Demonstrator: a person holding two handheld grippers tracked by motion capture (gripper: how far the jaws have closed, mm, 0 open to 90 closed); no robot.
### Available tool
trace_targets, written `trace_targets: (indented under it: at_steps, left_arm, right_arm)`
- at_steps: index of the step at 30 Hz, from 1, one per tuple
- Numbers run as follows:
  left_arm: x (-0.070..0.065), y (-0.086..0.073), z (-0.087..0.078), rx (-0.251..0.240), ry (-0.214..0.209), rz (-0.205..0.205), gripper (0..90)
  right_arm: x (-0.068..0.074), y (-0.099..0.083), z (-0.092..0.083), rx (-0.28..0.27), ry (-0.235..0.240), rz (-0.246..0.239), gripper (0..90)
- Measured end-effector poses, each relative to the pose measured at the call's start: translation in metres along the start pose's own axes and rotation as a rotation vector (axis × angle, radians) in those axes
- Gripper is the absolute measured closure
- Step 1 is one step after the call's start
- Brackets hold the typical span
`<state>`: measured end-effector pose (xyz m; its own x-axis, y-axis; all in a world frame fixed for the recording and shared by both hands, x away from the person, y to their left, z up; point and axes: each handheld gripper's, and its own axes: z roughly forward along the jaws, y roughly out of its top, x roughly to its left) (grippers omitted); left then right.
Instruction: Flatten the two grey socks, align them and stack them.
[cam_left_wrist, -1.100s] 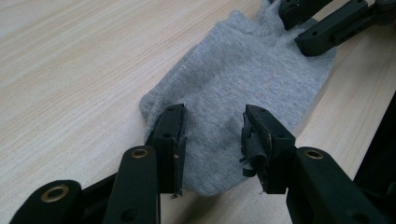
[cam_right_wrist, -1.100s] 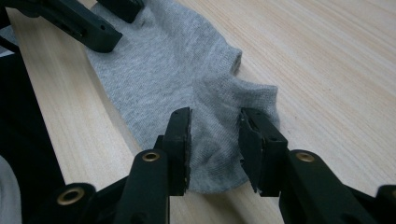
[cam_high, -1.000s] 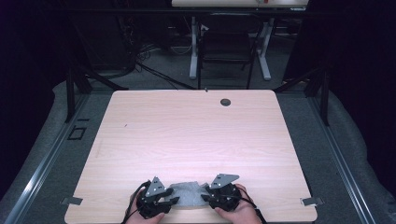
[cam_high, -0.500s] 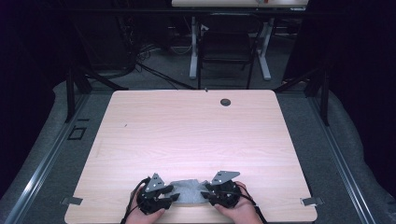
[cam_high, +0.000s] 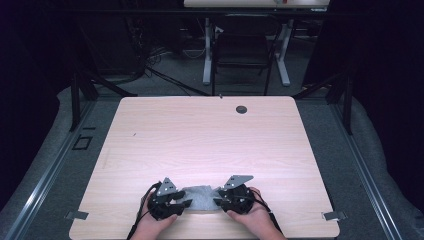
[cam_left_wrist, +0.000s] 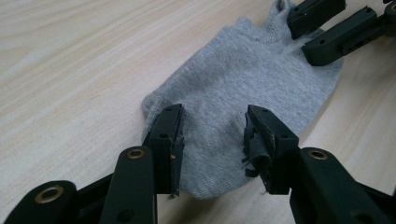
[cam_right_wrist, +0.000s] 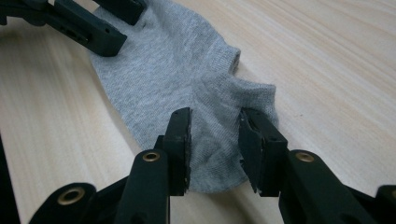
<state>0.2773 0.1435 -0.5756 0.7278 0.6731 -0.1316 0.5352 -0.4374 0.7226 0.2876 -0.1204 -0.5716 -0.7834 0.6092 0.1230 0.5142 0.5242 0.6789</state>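
Observation:
A grey ankle sock (cam_high: 201, 196) lies flat on the wooden table (cam_high: 200, 140) near its front edge. My left gripper (cam_high: 184, 202) is at the sock's left end. In the left gripper view the left gripper (cam_left_wrist: 212, 133) hovers over the sock (cam_left_wrist: 243, 79); its jaws have just been opening, with flat cloth between them that the pads do not press. My right gripper (cam_high: 219, 199) is at the sock's other end. In the right gripper view the right gripper (cam_right_wrist: 214, 140) stands open over the sock (cam_right_wrist: 173, 60) by its cuff.
A dark round hole (cam_high: 241, 109) sits near the table's far edge. Behind the table stand white desk legs (cam_high: 206, 55) and a dark chair (cam_high: 242, 50) on the grey floor. The front edge lies just below the hands.
Both grippers have crept a little away from the table's front edge along the sock's ends. The left jaws stand a bit wider. The sock has stayed in place.

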Motion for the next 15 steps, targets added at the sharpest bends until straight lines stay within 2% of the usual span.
trace_targets:
  at_steps: [6,11,15]
  left_arm:
    - [0.009,0.007,0.005,-0.003,0.004,-0.017,56.9]
    - [0.015,0.012,0.01,-0.008,0.019,-0.019,56.9]
    - [0.02,0.014,0.012,-0.017,0.011,-0.029,57.1]
  right_arm:
    - [-0.012,0.007,0.005,-0.004,-0.003,0.035,63.4]
    - [-0.02,0.014,0.009,-0.004,-0.016,0.031,63.3]
    - [-0.027,0.016,0.012,-0.017,-0.008,0.053,63.4]
